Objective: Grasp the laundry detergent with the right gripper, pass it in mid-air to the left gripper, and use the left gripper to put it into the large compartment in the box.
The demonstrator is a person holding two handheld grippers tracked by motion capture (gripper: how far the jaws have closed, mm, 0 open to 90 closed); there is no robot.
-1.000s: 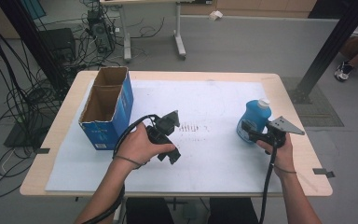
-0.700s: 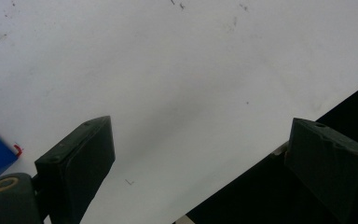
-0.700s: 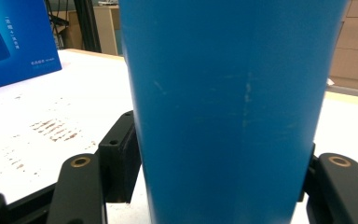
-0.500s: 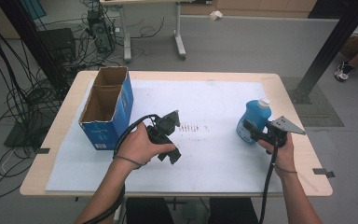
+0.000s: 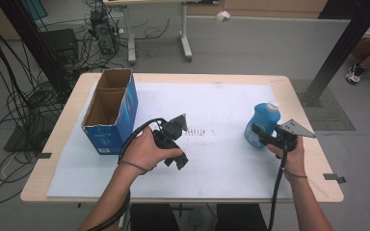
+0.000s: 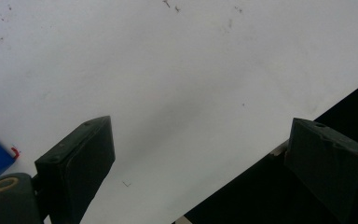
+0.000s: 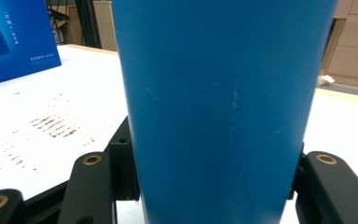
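Observation:
A blue plastic bottle [image 5: 261,122] with a white cap stands upright on the right side of the white mat. My right gripper [image 5: 258,135] reaches it from the near side. Its jaws have just been closing, and they now stand shut on the bottle's lower body [image 7: 223,107], with a pad [image 7: 122,169] pressed against each side. My left gripper [image 5: 179,162] is held over the middle of the mat, pointing toward the table's near edge. Its jaws [image 6: 196,135] stand wide open with only mat beneath them.
An open blue cardboard box [image 5: 110,111] stands at the left on the white mat [image 5: 221,101]; its side shows in the right gripper view [image 7: 14,37]. Cables and equipment lie on the floor at the left. A person's leg and shoe [image 5: 354,73] are at the far right.

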